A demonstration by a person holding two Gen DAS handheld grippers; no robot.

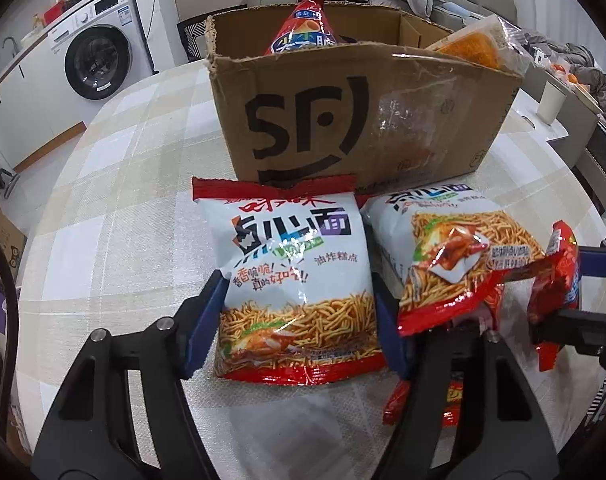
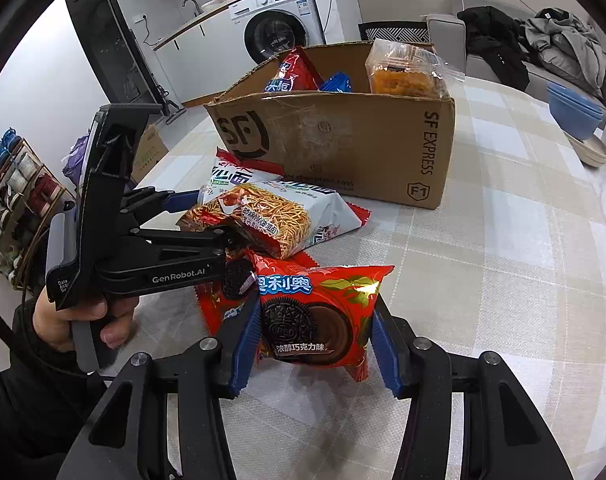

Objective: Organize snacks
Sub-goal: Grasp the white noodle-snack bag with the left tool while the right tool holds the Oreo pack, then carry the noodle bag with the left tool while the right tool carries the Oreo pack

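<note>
The left gripper (image 1: 299,316) pinches a white noodle-snack bag (image 1: 295,280) lying on the checked table (image 1: 103,200), near the cardboard box (image 1: 363,120). The right gripper (image 2: 315,340) clamps a red Oreo pack (image 2: 319,316). A second noodle bag (image 1: 443,256) lies just right of the first, with more snacks standing in the box.

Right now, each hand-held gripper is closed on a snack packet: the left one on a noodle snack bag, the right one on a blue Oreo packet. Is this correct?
Not quite: the Oreo packet in the right hand-held gripper is red, not blue, as the right wrist view shows. The rest holds: the left hand-held gripper is closed on a noodle snack bag.
</note>
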